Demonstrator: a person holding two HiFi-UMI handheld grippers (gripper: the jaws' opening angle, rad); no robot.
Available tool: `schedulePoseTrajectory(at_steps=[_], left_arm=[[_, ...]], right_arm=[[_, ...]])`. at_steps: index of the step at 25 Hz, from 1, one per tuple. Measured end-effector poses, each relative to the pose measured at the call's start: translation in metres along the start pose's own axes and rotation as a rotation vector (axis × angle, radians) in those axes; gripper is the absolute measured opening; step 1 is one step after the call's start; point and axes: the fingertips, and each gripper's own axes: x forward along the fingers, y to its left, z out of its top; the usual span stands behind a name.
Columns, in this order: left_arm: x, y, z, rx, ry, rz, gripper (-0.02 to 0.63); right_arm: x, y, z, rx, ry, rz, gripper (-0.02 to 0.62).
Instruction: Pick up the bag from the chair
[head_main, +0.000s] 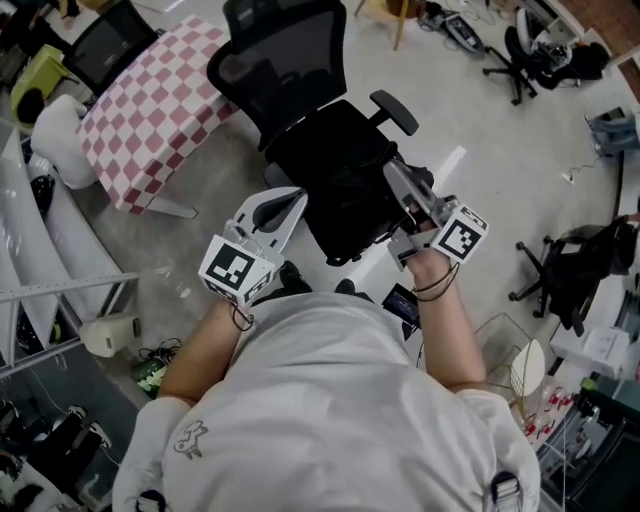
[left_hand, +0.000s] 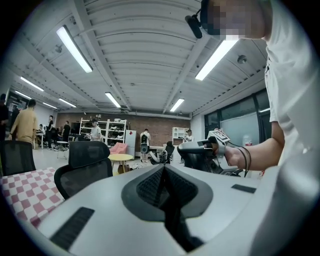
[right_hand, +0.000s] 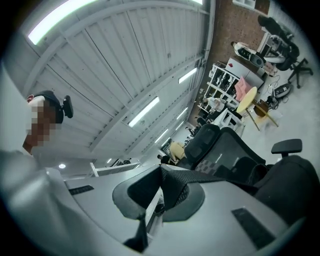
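A black bag lies on the seat of a black office chair right in front of me. My right gripper reaches to the bag's right side. In the right gripper view its jaws are shut on a black webbing strap that runs over to the bag's dark body. My left gripper hovers at the seat's left edge. In the left gripper view it points up and away with its pads pressed together on nothing, and the right gripper shows beyond it.
A table with a red-and-white checked cloth stands behind the chair on the left. White shelving runs along the left. More office chairs stand on the right, with a wire basket. People stand far off.
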Motion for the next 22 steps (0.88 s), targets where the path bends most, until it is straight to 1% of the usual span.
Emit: schedulePoseTrajectory(at_steps=[7, 12, 15, 18, 22], left_arm=[[0.016, -0.045, -0.003, 0.001, 0.003, 0.036, 0.012], [0.02, -0.072, -0.008, -0.015, 0.006, 0.077, 0.012], [0.018, -0.091, -0.008, -0.039, -0.006, 0.097, 0.012], [0.015, -0.1, -0.01, -0.046, -0.006, 0.126, 0.012], [0.004, -0.111, -0.015, -0.064, -0.009, 0.155, 0.012]], right_arm=[[-0.033, 0.014, -0.017, 0.051, 0.083, 0.076, 0.032], [-0.053, 0.021, -0.026, 0.079, 0.131, 0.113, 0.032], [-0.065, 0.03, -0.03, 0.072, 0.165, 0.143, 0.032], [-0.077, 0.033, -0.037, 0.089, 0.189, 0.16, 0.032], [-0.089, 0.04, -0.047, 0.08, 0.209, 0.181, 0.032]])
